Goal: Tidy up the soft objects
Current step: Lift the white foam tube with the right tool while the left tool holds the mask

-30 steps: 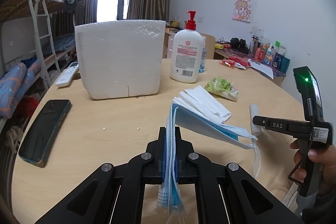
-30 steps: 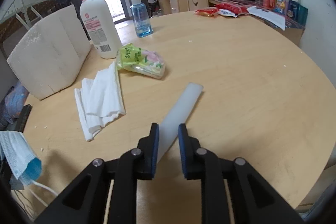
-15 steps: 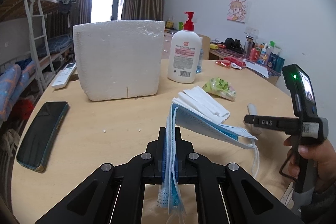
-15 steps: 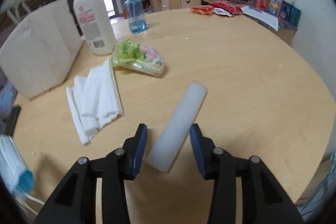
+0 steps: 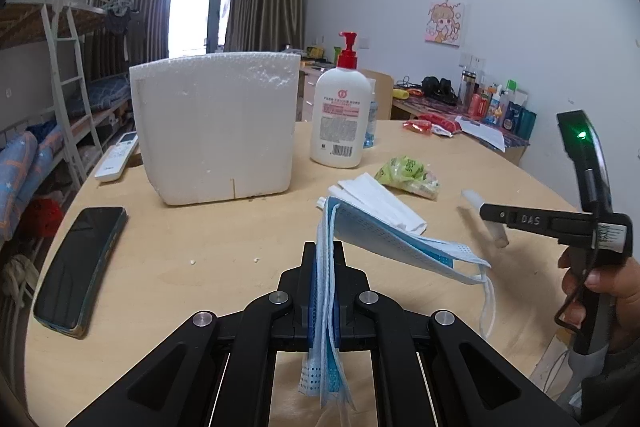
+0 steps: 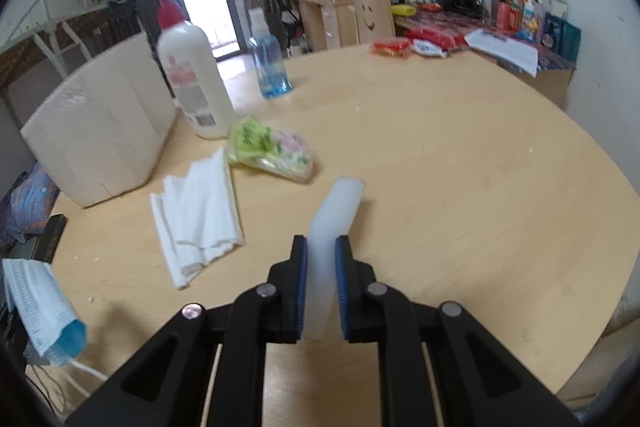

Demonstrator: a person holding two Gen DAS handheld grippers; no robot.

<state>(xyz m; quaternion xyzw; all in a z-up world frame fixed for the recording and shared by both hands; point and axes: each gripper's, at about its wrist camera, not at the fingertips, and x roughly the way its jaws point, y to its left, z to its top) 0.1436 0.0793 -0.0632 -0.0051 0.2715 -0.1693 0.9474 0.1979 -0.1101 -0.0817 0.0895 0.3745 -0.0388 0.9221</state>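
Gripping a blue mask (image 5: pixel 384 239), the left gripper (image 5: pixel 324 259) has its jaws shut on the folded fabric, which droops toward 3 o'clock above the desk (image 5: pixel 160 251); the right gripper (image 6: pixel 321 259) jaws have just closed on a white strip (image 6: pixel 332 223), pinching it; tissues (image 6: pixel 196 215) lie at 10 o'clock.

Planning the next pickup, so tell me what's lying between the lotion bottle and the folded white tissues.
A green snack packet lies between the lotion bottle and the tissues, close beside both. The right wrist view shows it best.
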